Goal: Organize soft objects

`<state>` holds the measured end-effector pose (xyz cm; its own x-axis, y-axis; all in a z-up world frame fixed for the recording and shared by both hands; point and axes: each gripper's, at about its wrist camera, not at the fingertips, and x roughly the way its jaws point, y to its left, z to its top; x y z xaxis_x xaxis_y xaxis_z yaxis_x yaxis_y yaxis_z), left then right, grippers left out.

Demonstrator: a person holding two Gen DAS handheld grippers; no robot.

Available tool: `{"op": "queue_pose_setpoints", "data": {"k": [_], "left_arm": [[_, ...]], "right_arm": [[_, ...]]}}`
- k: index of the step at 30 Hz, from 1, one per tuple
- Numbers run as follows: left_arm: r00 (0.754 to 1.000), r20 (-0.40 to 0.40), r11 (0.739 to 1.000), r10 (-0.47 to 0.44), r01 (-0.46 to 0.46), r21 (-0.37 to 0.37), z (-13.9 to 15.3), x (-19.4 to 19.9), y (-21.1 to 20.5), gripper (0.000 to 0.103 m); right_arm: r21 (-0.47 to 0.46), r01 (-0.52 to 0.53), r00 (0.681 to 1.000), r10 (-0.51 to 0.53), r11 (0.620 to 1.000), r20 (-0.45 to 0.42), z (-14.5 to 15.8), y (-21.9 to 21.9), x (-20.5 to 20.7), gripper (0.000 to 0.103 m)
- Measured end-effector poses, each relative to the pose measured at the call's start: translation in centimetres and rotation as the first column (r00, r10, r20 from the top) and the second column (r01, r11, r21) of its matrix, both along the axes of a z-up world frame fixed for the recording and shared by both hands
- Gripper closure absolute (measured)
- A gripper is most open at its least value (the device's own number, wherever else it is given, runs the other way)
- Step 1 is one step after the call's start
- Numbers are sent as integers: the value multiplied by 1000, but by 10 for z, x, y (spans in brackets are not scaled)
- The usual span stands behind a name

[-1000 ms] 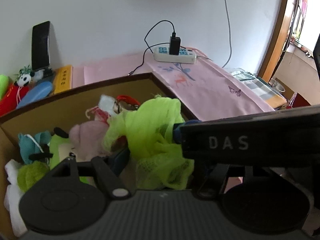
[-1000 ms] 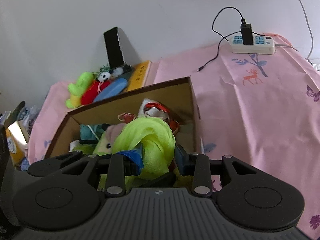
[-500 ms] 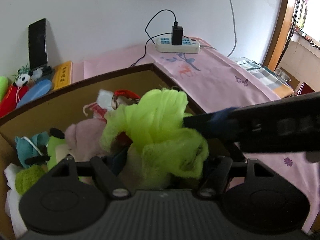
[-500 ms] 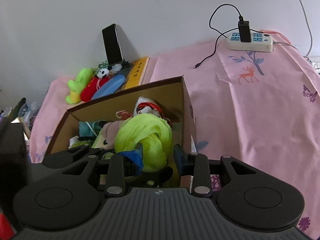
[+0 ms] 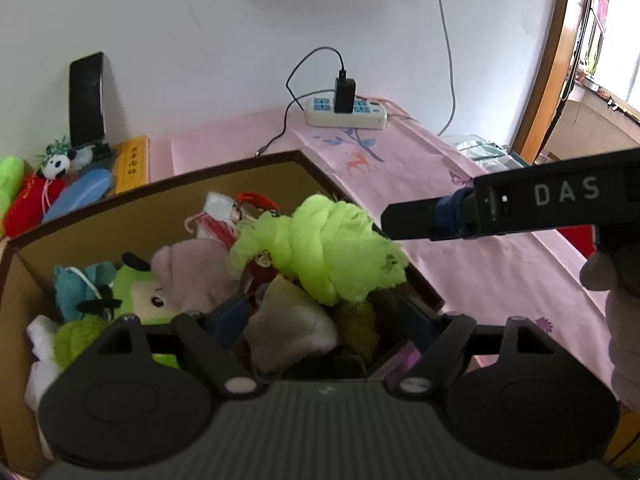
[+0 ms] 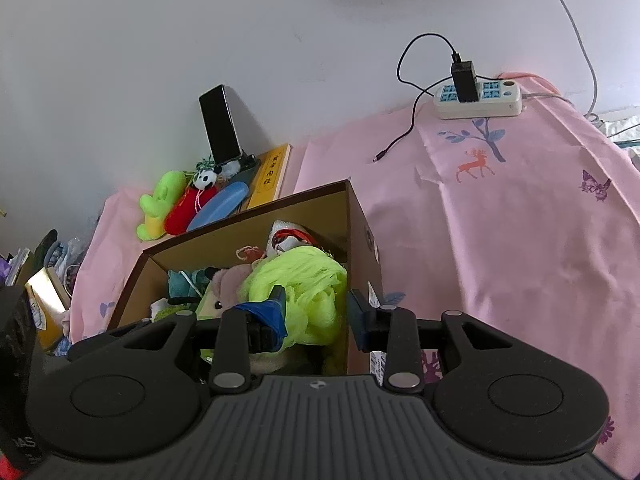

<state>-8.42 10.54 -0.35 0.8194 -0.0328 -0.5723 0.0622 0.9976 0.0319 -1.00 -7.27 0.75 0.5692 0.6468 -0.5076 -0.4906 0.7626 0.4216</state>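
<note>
Green mesh [image 5: 336, 248] lay on top of the pile in the box [image 5: 120, 220], centre of the left view, where a second before it had hung over the left claw [image 5: 324, 316] with the right claw's finger buried in it. The left claw's jaws were opening with nothing pinched, a grey plush just beyond them. The right claw [image 6: 316, 308] had drawn back toward the right edge of that view. In its own view its jaws stood apart either side of the mesh (no pinch could be made out). Judged from this, the mesh was stowed and both claws were free for the next item.

Counted:
- one box and one mesh
- two claws
- at least five other soft toys in the box
- three soft things at upper left on the desk [image 5: 480, 260]: green [image 6: 160, 200], red [image 6: 188, 212] and blue [image 6: 218, 208]
- one phone [image 5: 86, 100]
- one power strip [image 5: 346, 116]
</note>
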Motion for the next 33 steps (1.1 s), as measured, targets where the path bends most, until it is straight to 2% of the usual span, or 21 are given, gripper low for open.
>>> {"op": "queue_pose_setpoints", "data": {"k": [6, 16, 23, 33], "left_arm": [[999, 29, 999, 31, -31, 12, 10, -17, -5, 20], [998, 23, 998, 63, -64, 20, 16, -34, -21, 20], [999, -11, 998, 48, -48, 36, 8, -45, -47, 20], [995, -62, 995, 81, -77, 64, 1, -46, -71, 20]], "right_arm": [[20, 6, 1000, -6, 1000, 10, 4, -9, -8, 87], [3, 18, 999, -18, 1000, 27, 2, -23, -27, 86], [-28, 64, 998, -64, 998, 12, -5, -39, -37, 86], [-61, 89, 996, -89, 994, 14, -9, -56, -54, 86]]}}
